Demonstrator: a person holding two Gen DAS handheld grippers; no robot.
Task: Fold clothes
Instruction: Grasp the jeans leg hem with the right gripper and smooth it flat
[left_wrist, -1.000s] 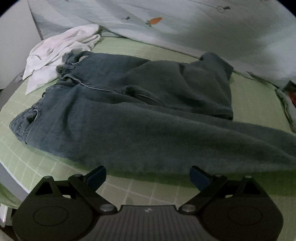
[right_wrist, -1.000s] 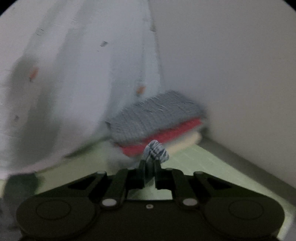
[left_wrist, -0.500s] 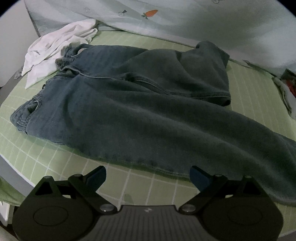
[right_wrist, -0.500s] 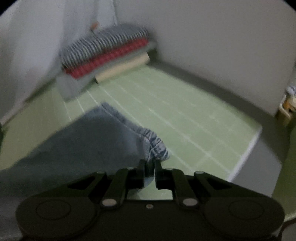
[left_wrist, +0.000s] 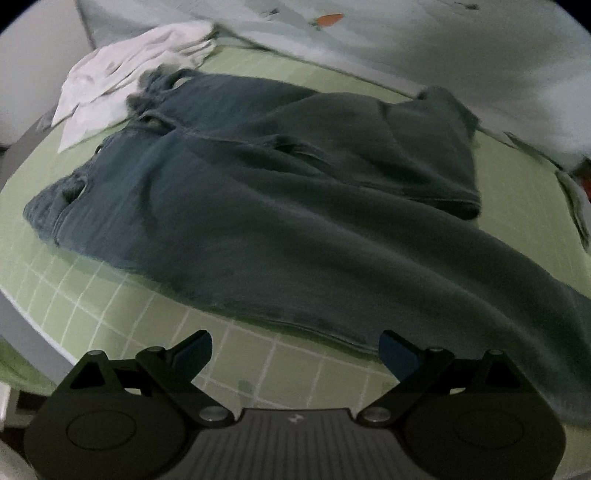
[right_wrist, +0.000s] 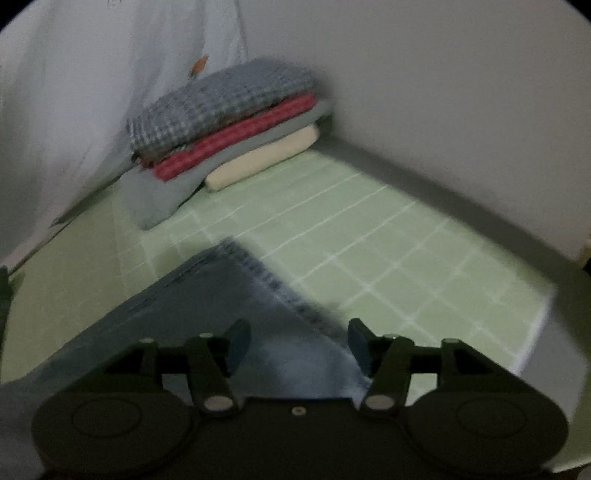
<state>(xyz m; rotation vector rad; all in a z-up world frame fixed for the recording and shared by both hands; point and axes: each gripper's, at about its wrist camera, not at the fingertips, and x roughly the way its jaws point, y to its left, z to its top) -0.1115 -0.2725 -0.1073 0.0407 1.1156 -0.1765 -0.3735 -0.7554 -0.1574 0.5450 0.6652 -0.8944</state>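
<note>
Dark blue jeans (left_wrist: 280, 206) lie spread on the green grid-patterned bed (left_wrist: 110, 310), waistband at the left, one leg folded back at the far right, the other leg running off to the right. My left gripper (left_wrist: 295, 354) hovers open over the near hem edge with nothing between its fingers. In the right wrist view the jeans' leg end (right_wrist: 236, 306) lies flat on the bed. My right gripper (right_wrist: 295, 347) is above it with its jaws opening, the denim under the gap and no pad pressing it.
A crumpled white garment (left_wrist: 125, 70) lies beyond the waistband. A pale quilt (left_wrist: 443, 48) runs along the back. A stack of folded clothes (right_wrist: 229, 122) sits in the corner by the wall (right_wrist: 443, 92). The bed's edge (right_wrist: 535, 332) is at the right.
My right gripper came down with the jeans' leg end pinched, then its jaws spread and the hem dropped flat on the bed. The left gripper drifted slightly, still open.
</note>
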